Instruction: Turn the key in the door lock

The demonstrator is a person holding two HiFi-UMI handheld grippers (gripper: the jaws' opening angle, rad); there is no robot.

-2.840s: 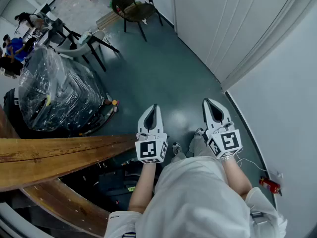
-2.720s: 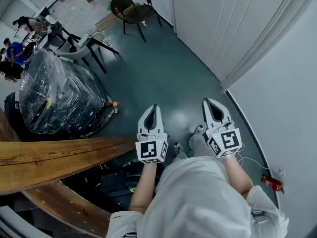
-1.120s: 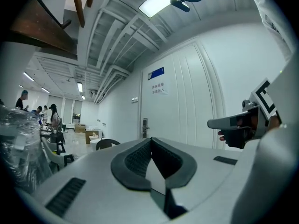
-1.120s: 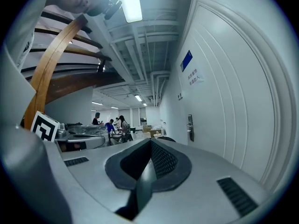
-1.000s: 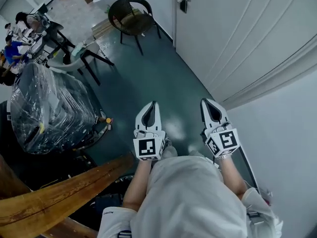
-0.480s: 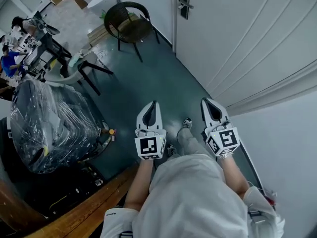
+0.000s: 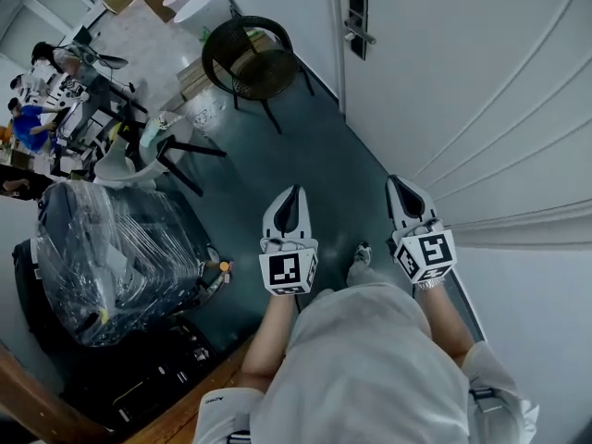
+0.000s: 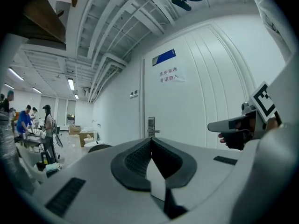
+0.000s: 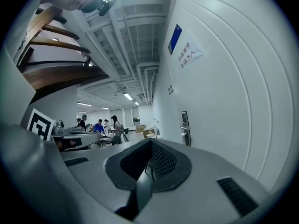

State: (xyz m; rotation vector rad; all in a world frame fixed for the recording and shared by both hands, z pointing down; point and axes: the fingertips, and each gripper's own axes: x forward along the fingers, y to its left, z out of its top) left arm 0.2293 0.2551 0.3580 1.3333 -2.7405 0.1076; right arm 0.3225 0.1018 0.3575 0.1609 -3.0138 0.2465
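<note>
Tall white panelled door [image 7: 481, 91], smooth with shallow vertical grooves, filled the right side of the head view. It stood shut.

Dark teal floor [image 7: 314, 165], glossy, ran as an open lane along the door's foot.

Bulky dark load wrapped in clear crinkled plastic [image 7: 111, 257] sat left of that lane, well apart from the door.

Person's loose pale grey garment [image 7: 361, 368] covered the lower centre of the view. One shoe [image 7: 361, 252] showed between the two grippers.

Brown wooden beam [image 7: 28, 400] cut across the bottom-left corner.

Round black wicker chair [image 7: 254, 58] on thin legs stood near the door's hinge-free edge, just left of the lock and clear of the lane. Several people [image 7: 28, 118] were gathered at the far left.

Left gripper [image 7: 295, 192], white plastic with dark ribbed pads, was held level out in front. Its fingers were pressed together with nothing between them.

Right gripper [image 7: 396, 185], same build, was held beside it and nearer the door. Its fingers were likewise closed and empty.

Dark rectangular lock plate with a silver lever handle [image 7: 357, 28] was mounted at the door's left edge, well ahead of both grippers and untouched. It was too small to tell whether a key sat in it.

Small blue sign [image 8: 163, 57] was fixed high on the door.
</note>
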